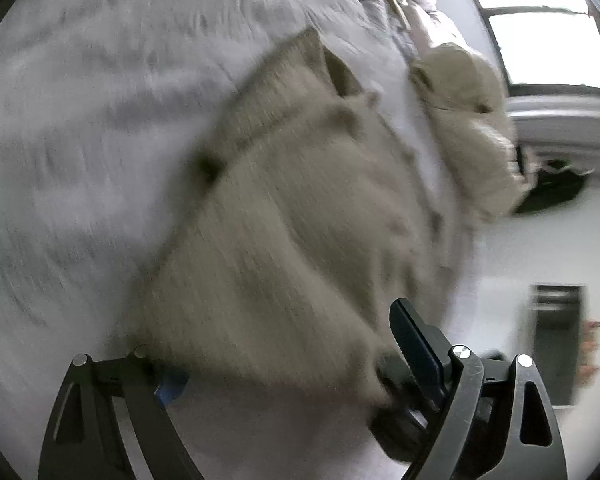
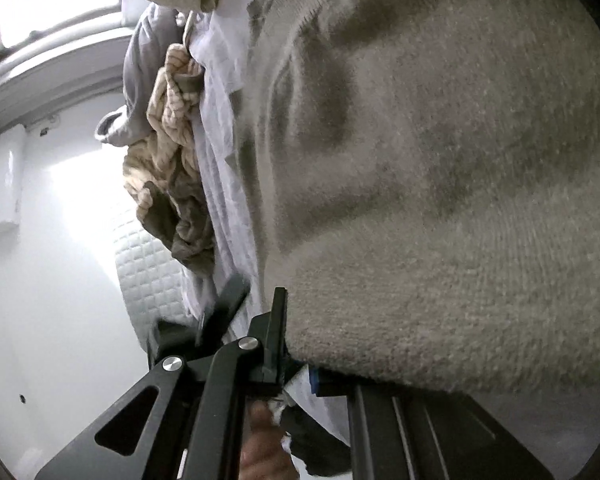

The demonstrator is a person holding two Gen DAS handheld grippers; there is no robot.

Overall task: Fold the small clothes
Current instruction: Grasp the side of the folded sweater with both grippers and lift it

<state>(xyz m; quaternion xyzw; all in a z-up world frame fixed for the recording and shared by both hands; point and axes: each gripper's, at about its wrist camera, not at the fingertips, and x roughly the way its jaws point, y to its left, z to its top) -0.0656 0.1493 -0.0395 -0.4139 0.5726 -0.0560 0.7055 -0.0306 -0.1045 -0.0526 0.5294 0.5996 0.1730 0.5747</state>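
Observation:
A beige knitted sweater (image 1: 284,216) lies spread on the pale bed sheet (image 1: 100,120), blurred by motion. My left gripper (image 1: 276,328) is open, jaws wide apart. The sweater's near edge drapes across the gap and hides the left finger; the right finger (image 1: 412,336) shows. The dark shape at the sweater's corner is the right gripper (image 1: 396,400). In the right wrist view the sweater (image 2: 440,200) fills the frame. My right gripper (image 2: 300,320) is shut on its lower edge, one finger (image 2: 278,332) visible and the other under the knit. The left gripper's finger (image 2: 230,300) sits close beside it.
A heap of tan and brown clothes (image 2: 168,152) and a grey garment (image 2: 144,72) lie at the sheet's edge, over a quilted mattress side (image 2: 148,264). A cream fluffy bundle (image 1: 468,120) sits beyond the sweater. A bright window (image 1: 548,44) and a white wall are behind. A hand (image 2: 260,448) holds the right gripper.

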